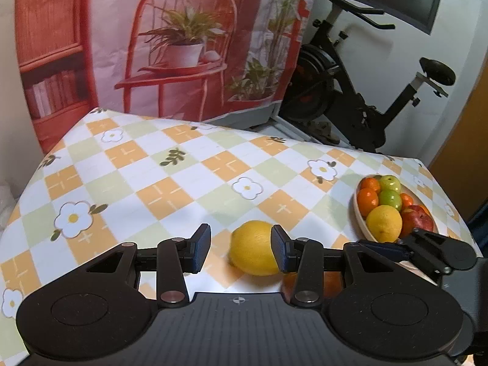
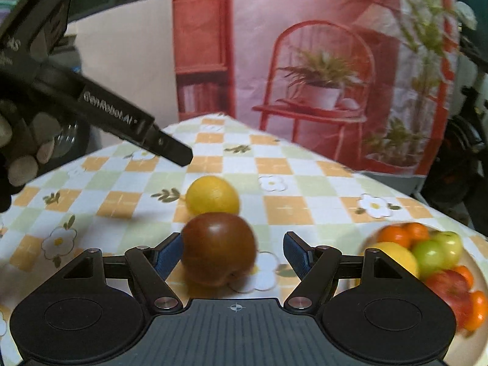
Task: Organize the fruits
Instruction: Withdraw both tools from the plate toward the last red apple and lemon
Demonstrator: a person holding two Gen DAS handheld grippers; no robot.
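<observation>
my left hand-held gripper point(image 1: 241, 248) gapes wide, the lemon point(image 1: 253, 247) touching its right finger. my right hand-held gripper point(image 2: 233, 254) spreads around the dark apple point(image 2: 219, 248), which touches the left pad.

On the table point(image 2: 305, 183), taking the bowl point(image 2: 475, 277) of fruit as the mark, the apple point(image 2: 218, 248) lies to its left between the right gripper's point(image 2: 233, 254) spread fingers, the lemon point(image 2: 212, 195) just behind that apple, farther from the bowl.
</observation>
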